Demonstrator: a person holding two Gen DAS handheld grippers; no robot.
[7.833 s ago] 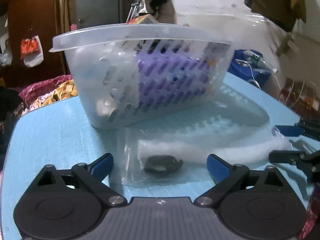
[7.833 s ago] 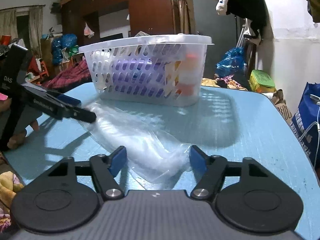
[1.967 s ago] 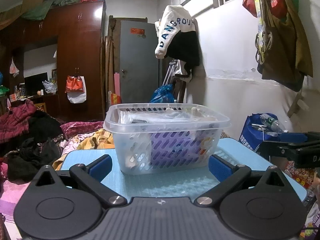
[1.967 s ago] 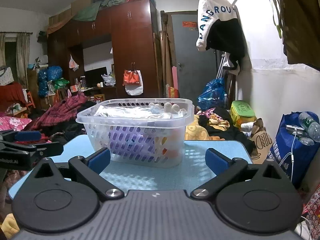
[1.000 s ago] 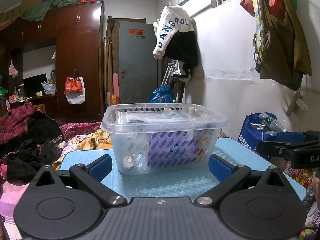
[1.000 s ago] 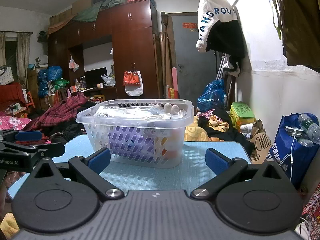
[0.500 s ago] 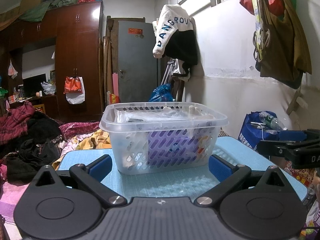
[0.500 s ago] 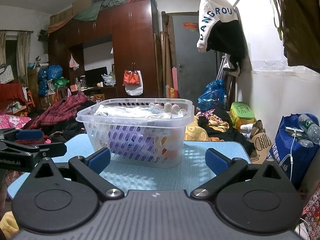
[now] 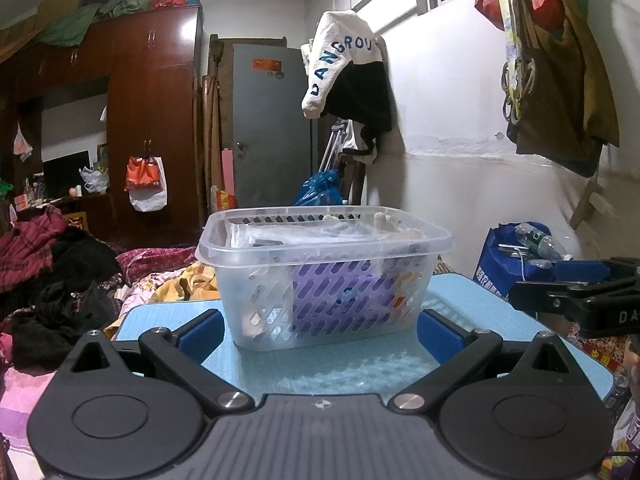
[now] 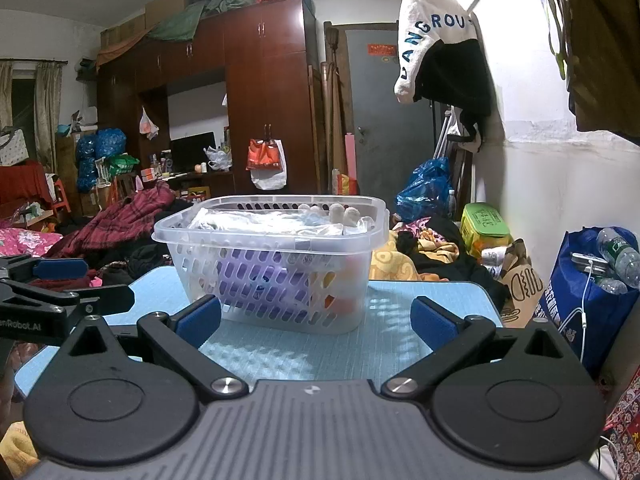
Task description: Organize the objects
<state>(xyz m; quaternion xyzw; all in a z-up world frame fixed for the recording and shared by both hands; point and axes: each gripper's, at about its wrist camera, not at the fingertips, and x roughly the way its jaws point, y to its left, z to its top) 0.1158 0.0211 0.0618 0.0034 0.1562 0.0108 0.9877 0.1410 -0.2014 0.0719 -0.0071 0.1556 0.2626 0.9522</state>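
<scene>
Table (image 9: 460, 300), blue-topped, carries one slotted plastic basket (image 9: 320, 280) in a cluttered bedroom; bare tabletop surrounds it. Left gripper (image 9: 318, 330) and right gripper (image 10: 314, 322) both gape wide, empty.

Dim indoor light, sharp focus, strong fisheye bending at edges.

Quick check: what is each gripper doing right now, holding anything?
Left gripper: open, holding nothing.
Right gripper: open, holding nothing.

Clear slotted basket (image 9: 324, 280) upright on blue table (image 9: 360, 368), packed full.
</scene>
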